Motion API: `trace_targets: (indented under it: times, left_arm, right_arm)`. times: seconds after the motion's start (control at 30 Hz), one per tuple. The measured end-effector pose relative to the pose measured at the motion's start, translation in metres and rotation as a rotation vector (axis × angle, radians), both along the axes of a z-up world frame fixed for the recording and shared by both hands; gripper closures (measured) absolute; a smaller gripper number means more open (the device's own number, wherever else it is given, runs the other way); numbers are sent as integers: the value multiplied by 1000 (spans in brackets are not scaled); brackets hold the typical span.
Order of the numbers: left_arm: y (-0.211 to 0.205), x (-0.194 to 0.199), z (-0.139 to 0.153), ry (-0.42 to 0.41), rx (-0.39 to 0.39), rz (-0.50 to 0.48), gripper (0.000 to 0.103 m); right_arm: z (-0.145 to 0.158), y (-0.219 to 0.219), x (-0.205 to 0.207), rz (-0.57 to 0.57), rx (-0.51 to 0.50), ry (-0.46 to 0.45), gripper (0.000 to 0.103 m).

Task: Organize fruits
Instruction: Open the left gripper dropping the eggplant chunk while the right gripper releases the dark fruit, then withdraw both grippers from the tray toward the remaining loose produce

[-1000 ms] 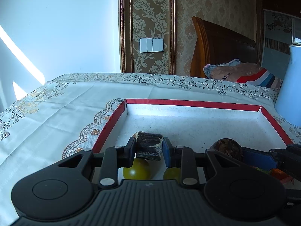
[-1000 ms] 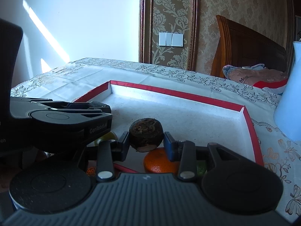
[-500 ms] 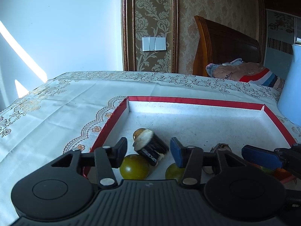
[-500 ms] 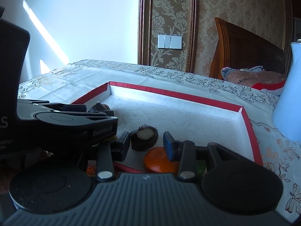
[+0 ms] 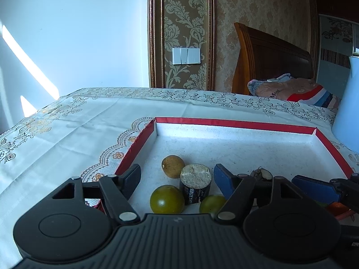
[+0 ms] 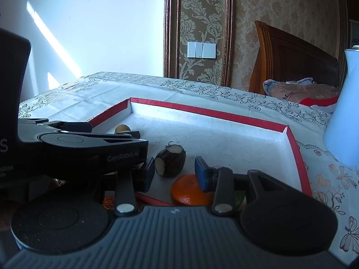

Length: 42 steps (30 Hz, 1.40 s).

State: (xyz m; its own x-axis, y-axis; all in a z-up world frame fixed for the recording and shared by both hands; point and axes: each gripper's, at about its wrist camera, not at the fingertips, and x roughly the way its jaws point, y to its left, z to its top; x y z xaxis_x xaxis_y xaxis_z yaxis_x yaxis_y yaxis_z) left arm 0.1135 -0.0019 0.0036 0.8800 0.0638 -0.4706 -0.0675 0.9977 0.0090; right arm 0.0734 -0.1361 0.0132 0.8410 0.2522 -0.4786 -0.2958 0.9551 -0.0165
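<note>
My left gripper (image 5: 177, 179) has just been opening; its jaws stand apart, pads clear of the dark cut stub (image 5: 195, 185) upright on the tray (image 5: 235, 124) between two green fruits (image 5: 167, 199). My right gripper (image 6: 175, 170) is also apart, a second stub (image 6: 171, 160) lying free beyond it. To finish cleanly, I should withdraw straight back, avoiding the stub and orange (image 6: 190, 190).

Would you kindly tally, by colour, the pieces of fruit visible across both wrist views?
Green round fruits: 2
Dark pieces with pale cut ends: 2
Tan round fruit: 1
Orange: 1
Total: 6
A green sliver beside the orange is too hidden to count.
</note>
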Motion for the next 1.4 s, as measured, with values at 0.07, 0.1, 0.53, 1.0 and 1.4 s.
trace_targets:
  times: [0.07,0.1,0.53,1.0,1.4]
  left_arm:
    - [2,0,0,0,-9,2,27]
    - [2,-1,1,0,-12,2,27]
    - [5,-12,7,-49,-23,8,21]
    - [14,-39,12,-94,-47,6,19]
    - [35,-86,12,-131,-42,-18,19]
  right_arm:
    - [1,-2,-1,-1,10,0,66]
    - [1,-2,-1,-1,12,1,66]
    - [4,-11,-7,-22,47,-10,64]
    - [5,-22,-20,-45,90,-10,53]
    - [8,-44,-49,-57,161,-11,46]
